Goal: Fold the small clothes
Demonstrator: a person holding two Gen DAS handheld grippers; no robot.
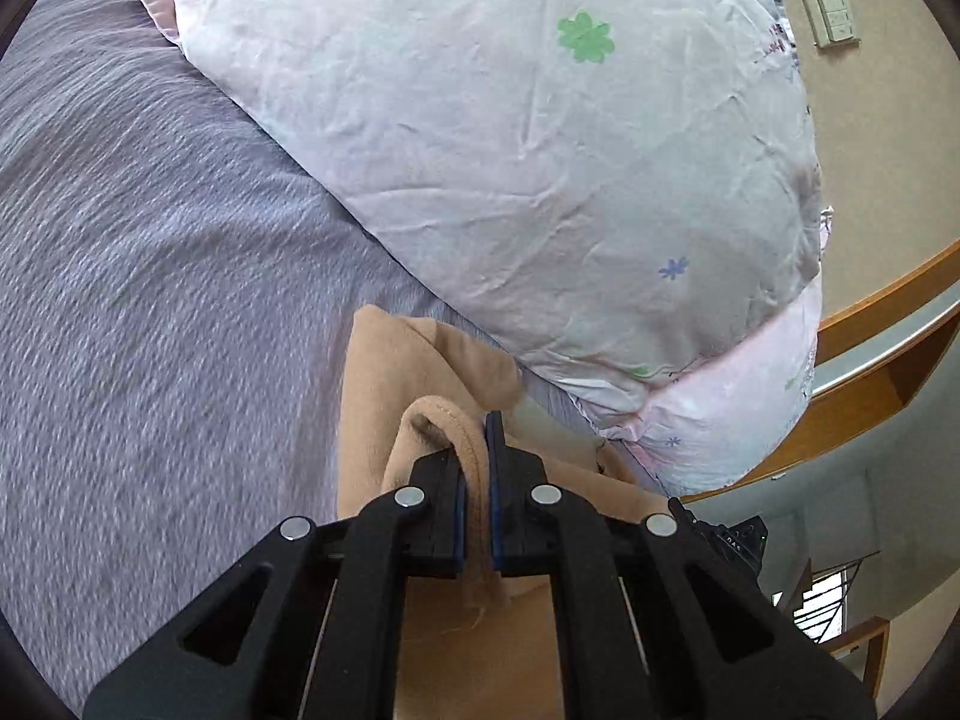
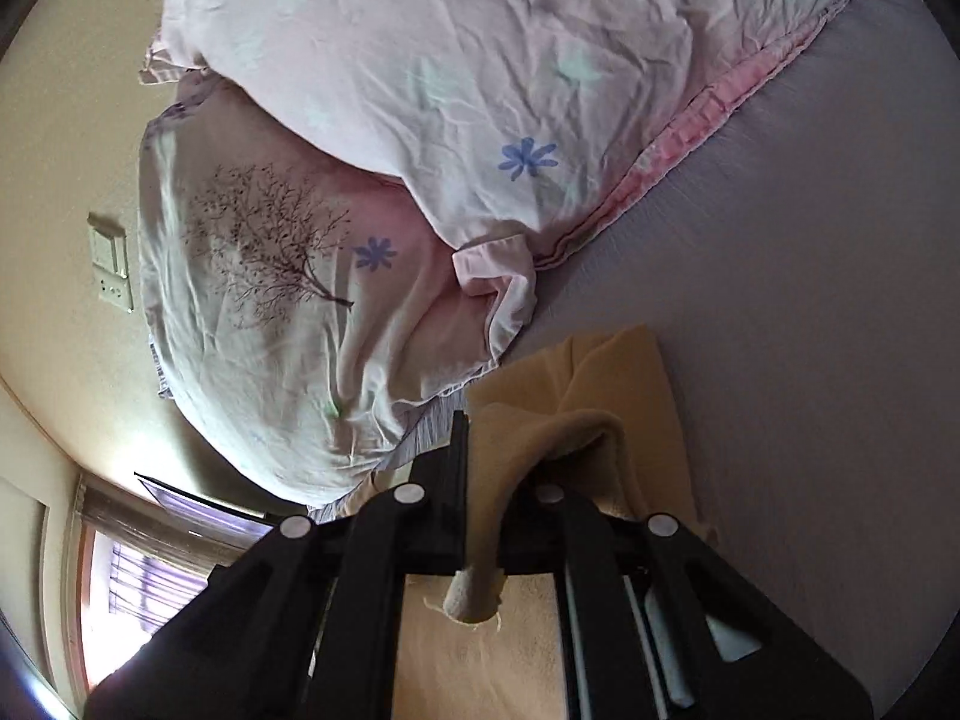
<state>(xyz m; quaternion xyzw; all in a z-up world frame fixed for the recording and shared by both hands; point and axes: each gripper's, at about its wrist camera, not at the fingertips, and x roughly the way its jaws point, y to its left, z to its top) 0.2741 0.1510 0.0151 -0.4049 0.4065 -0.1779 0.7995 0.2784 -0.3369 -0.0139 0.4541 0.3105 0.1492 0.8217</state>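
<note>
A small tan garment [image 1: 384,372] lies on the grey-purple bedsheet [image 1: 150,276]. My left gripper [image 1: 477,456] is shut on a folded hem of the garment, which loops up between the jaws. In the right wrist view the same tan garment [image 2: 624,372] drapes over my right gripper [image 2: 486,456], which is shut on another edge of it; a rolled end hangs down behind the jaws. Both grippers hold the cloth lifted off the sheet. The part of the garment below the grippers is hidden.
A pale pink floral quilt [image 1: 510,150] is heaped on the bed just beyond the garment, also in the right wrist view [image 2: 450,90]. A tree-print pillow [image 2: 258,276] lies by the wall. A wooden bed frame [image 1: 882,300] and wall switches [image 1: 831,0] are at the right.
</note>
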